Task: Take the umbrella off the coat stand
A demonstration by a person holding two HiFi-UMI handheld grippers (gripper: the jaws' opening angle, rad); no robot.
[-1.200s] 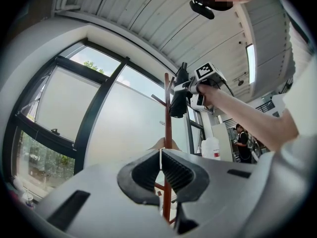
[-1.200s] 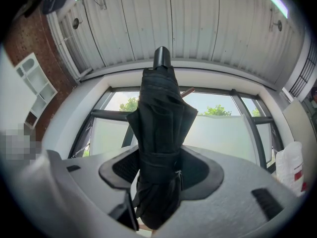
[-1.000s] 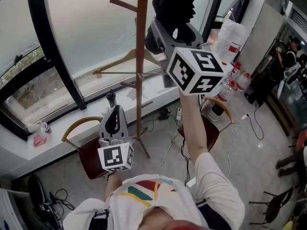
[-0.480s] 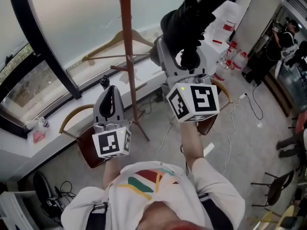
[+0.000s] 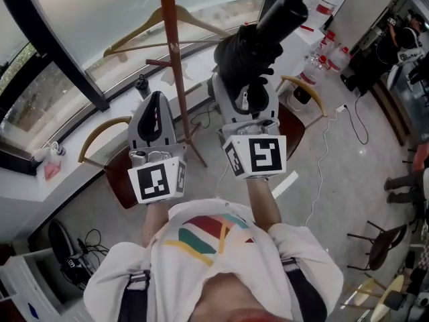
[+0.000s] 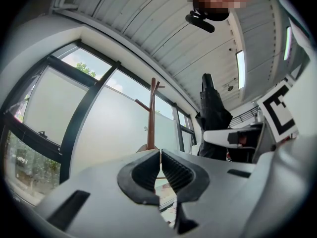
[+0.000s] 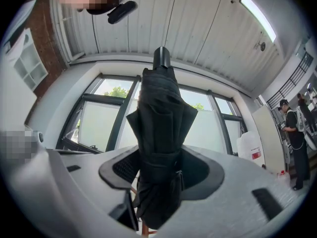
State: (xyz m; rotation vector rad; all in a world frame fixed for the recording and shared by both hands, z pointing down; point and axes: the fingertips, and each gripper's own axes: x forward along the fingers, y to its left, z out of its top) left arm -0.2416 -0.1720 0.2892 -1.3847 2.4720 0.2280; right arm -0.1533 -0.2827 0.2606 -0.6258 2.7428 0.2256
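Note:
A black folded umbrella (image 5: 258, 39) stands upright between the pads of my right gripper (image 5: 245, 91), clear of the coat stand. In the right gripper view the umbrella (image 7: 159, 128) fills the gap and both pads press on its bunched fabric; the right gripper (image 7: 161, 171) is shut on it. The brown wooden coat stand (image 5: 173, 59) rises just left of the umbrella, between my two grippers. My left gripper (image 5: 155, 106) is lower left of the pole, shut and empty. Over its closed jaws, the left gripper view shows the left gripper (image 6: 160, 155), the stand (image 6: 152, 108) ahead and the umbrella (image 6: 212, 115) to the right.
A wooden clothes hanger (image 5: 153, 27) hangs on the stand. Two chairs (image 5: 106, 174) (image 5: 303, 91) flank its base, with cables on the floor. A window sill (image 5: 80, 149) runs behind. Large water bottles (image 5: 323, 7) and a person (image 5: 397, 37) are at the far right.
My right gripper has come down and towards me with the umbrella, away from the top of the stand. The left gripper has shifted only a little.

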